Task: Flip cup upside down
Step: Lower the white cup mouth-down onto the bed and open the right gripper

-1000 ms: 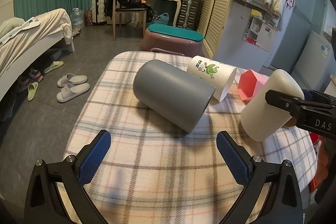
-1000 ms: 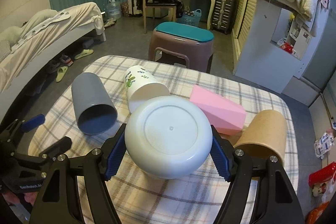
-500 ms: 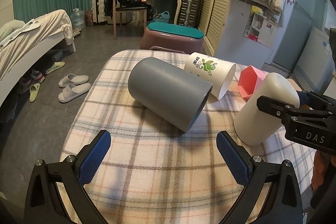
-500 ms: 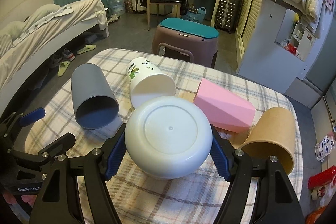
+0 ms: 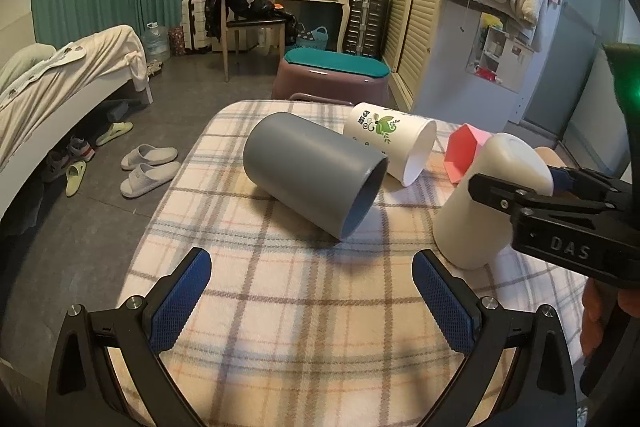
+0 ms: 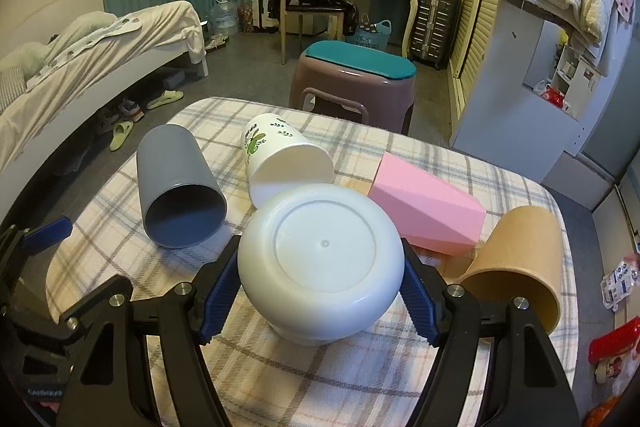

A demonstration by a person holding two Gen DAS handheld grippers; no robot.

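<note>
My right gripper [image 6: 320, 299] is shut on a plain white cup [image 6: 320, 267], base toward the camera and mouth down. In the left wrist view the white cup [image 5: 484, 203] stands tilted with its rim on or just above the plaid table [image 5: 280, 307], the right gripper [image 5: 520, 195] clamped round its upper part. My left gripper [image 5: 316, 299] is open and empty above the table's near side. A grey cup [image 5: 316, 171] lies on its side ahead of it.
A white leaf-print cup [image 6: 280, 159], a pink faceted cup [image 6: 428, 211] and a brown cup [image 6: 516, 259] lie on their sides on the table. A purple stool [image 6: 352, 83] stands beyond the far edge. A bed [image 6: 80, 51] is at left.
The right gripper has lowered the white cup toward the table and turned it more upright, mouth down. The left gripper has barely moved and stays open.
</note>
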